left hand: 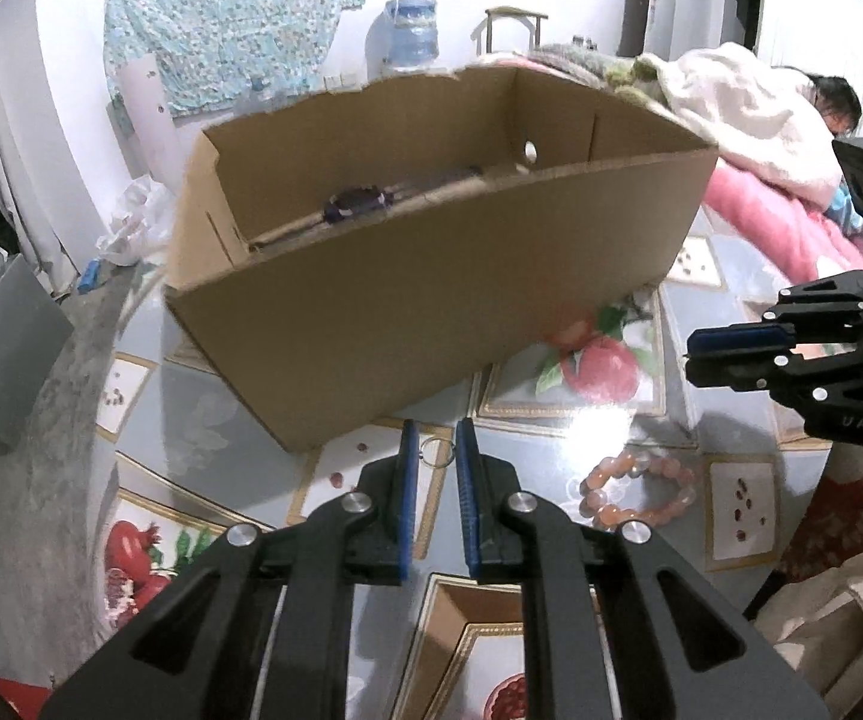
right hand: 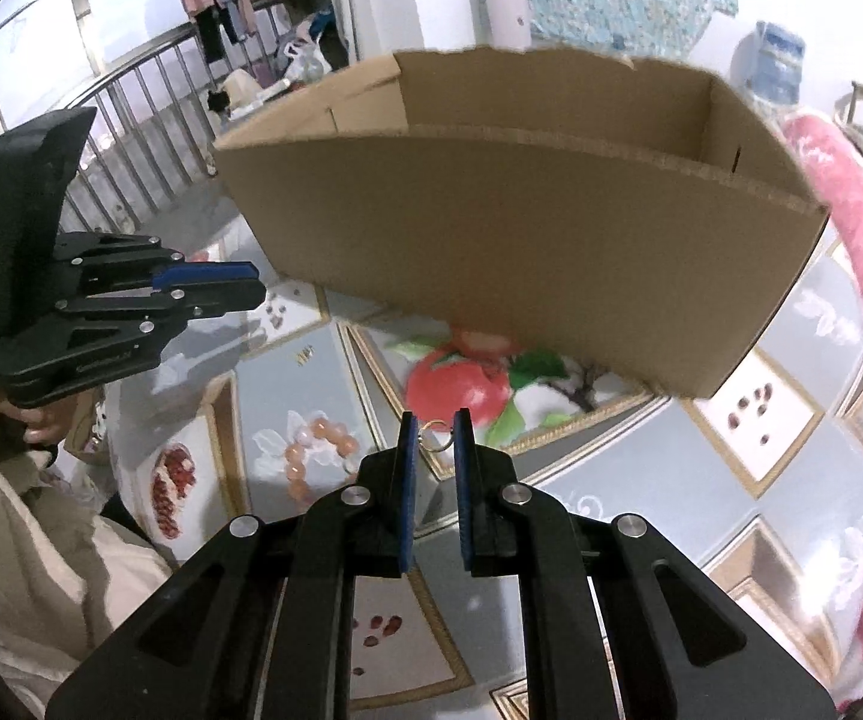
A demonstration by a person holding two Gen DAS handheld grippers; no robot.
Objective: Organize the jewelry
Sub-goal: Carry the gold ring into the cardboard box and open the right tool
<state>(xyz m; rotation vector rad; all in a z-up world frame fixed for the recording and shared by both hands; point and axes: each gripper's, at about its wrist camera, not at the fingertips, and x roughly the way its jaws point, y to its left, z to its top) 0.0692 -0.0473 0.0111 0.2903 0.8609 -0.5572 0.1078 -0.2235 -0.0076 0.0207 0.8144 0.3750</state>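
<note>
Both the left gripper (left hand: 436, 438) and right gripper (right hand: 436, 426) are hovering nearly closed, empty; the right should be spreading before lowering over the small metal ring (right hand: 435, 438) just ahead

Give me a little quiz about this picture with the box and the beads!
1. True or false: the pink bead bracelet lies inside the cardboard box.
2. What is printed on the tablecloth? A fruit, B cars, C fish.
3. Fill in: the dark purple thing lies inside the ___.
Key: 1 false, it lies outside, on the tablecloth; 2 A; 3 box.
</note>
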